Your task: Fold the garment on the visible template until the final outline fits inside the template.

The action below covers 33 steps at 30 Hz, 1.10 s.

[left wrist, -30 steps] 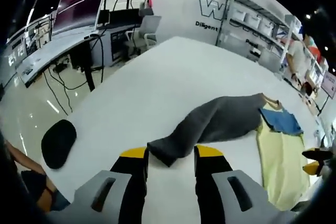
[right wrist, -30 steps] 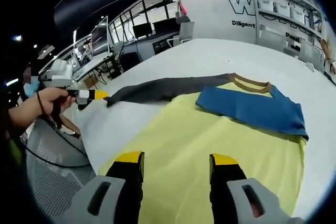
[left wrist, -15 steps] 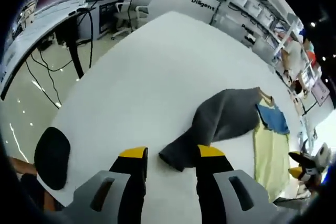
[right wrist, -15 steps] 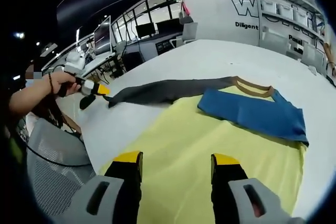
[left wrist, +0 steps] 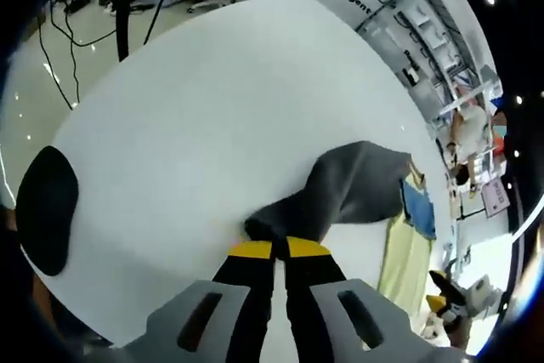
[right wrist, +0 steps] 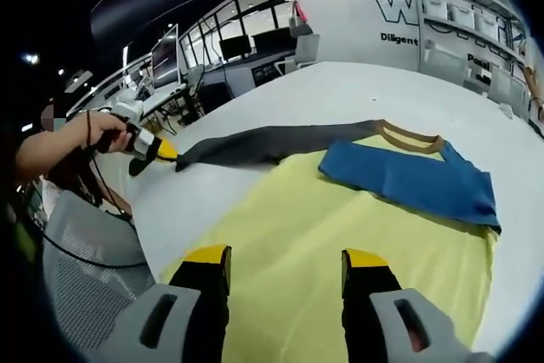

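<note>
1. Left tongs (left wrist: pixel 272 249): yellow-tipped jaws pinched together on the cuff end of the grey sleeve (left wrist: pixel 340 193), a soft matte knit lying rumpled.
2. Right tongs (right wrist: pixel 286 258): jaws parted, gripping nothing, poised over the pale yellow garment (right wrist: pixel 340 244).
3. Garment lies flat on the smooth white desk (right wrist: pixel 340 91), blue sleeve (right wrist: pixel 408 180) folded across the chest, tan ribbed collar (right wrist: pixel 408 135) visible.

One garment (right wrist: pixel 340 210) lies on one white table (left wrist: pixel 212 99). It has one gray sleeve (left wrist: pixel 340 193) and one blue sleeve (right wrist: pixel 408 180). Two grippers: left gripper (left wrist: pixel 272 250), right gripper (right wrist: pixel 285 258). One black pad (left wrist: pixel 47 210) sits at nine o'clock.
</note>
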{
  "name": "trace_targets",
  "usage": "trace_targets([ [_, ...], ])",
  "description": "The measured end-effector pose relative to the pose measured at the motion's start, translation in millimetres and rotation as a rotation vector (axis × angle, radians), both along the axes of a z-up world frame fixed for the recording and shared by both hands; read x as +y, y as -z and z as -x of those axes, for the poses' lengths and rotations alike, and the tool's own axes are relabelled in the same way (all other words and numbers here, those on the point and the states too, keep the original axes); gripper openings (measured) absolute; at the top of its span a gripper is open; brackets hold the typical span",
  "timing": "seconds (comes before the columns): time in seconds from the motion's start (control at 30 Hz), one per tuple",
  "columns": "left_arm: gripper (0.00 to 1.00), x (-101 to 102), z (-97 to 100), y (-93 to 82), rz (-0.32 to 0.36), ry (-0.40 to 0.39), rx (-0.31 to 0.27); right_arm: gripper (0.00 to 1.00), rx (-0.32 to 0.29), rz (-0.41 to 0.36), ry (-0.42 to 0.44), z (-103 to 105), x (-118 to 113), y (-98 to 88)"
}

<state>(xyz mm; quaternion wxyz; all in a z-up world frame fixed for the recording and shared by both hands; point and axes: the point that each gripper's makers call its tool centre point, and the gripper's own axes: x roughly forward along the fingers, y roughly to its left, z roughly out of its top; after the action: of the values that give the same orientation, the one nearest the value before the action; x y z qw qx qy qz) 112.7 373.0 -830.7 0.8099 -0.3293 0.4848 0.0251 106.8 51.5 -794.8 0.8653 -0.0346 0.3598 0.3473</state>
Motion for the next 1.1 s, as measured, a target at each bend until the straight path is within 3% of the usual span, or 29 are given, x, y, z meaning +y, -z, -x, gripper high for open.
trace_targets([
  [0.33, 0.0, 9.0, -18.3, -20.6, -0.071, 0.012, -0.097, 0.49, 0.002, 0.002, 0.004, 0.8, -2.4, 1.1],
  [0.4, 0.0, 12.1, -22.6, -26.9, -0.085, 0.003, -0.122, 0.49, 0.002, 0.001, 0.005, 1.0, -2.6, 1.0],
  [0.43, 0.0, 15.5, -29.0, -33.4, -0.116, 0.008, -0.169, 0.49, 0.003, 0.001, 0.007, 1.1, -2.9, 1.1],
  [0.6, 0.0, 18.1, -39.9, -53.2, -0.153, 0.028, -0.225, 0.49, 0.005, 0.003, 0.01, 1.1, -4.5, 1.6],
  [0.73, 0.0, 22.4, -51.2, -65.5, -0.265, 0.097, -0.296, 0.49, 0.005, 0.004, 0.015, 1.2, -5.9, 1.6],
  [0.77, 0.0, 21.8, -57.3, -73.0, -0.297, 0.113, -0.353, 0.49, 0.006, 0.004, 0.015, 1.2, -6.1, 1.6],
  [0.8, 0.0, 20.0, -58.4, -75.0, -0.322, 0.143, -0.374, 0.49, 0.006, 0.005, 0.016, 1.4, -6.4, 1.7],
  [0.97, 0.0, 18.7, -53.3, -72.6, -0.491, 0.251, -0.424, 0.49, 0.011, 0.006, 0.021, 1.9, -7.7, 2.7],
  [1.1, 0.0, 11.4, -40.6, -58.9, -0.46, 0.246, -0.4, 0.49, 0.01, 0.012, 0.018, 1.6, -7.8, 2.6],
])
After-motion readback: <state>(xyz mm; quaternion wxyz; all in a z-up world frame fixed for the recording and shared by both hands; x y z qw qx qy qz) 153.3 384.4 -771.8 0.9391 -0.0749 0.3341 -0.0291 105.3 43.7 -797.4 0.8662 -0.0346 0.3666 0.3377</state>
